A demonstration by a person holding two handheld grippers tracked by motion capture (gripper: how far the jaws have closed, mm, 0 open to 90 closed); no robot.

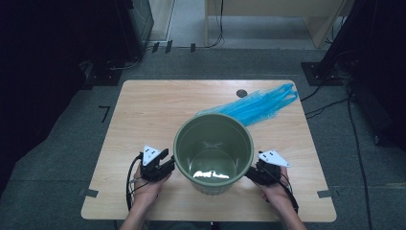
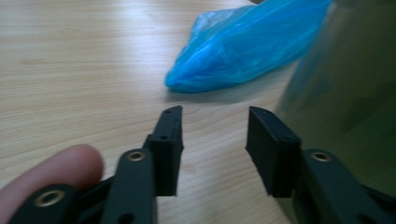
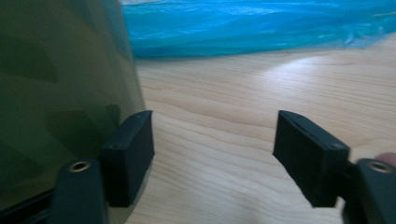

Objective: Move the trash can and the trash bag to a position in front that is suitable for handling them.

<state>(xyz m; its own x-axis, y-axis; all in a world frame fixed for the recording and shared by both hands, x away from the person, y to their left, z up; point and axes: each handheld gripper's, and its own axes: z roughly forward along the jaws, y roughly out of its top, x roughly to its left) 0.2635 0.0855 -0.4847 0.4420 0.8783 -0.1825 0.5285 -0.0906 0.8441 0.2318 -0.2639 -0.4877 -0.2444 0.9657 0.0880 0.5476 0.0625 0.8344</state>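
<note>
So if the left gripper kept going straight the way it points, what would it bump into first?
Probably the crinkly blue plastic bag lying on the wooden table. The left gripper has open jaws, and the green plastic bucket sits just beside its path.

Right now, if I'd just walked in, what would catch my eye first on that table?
Most likely the big green bin, standing open at the table's near middle. Behind it to the right lies a bright blue bag, stretched toward the far corner. On either side of the bin sit the left gripper and the right gripper, each with its jaws open and close against the bin's wall.
</note>
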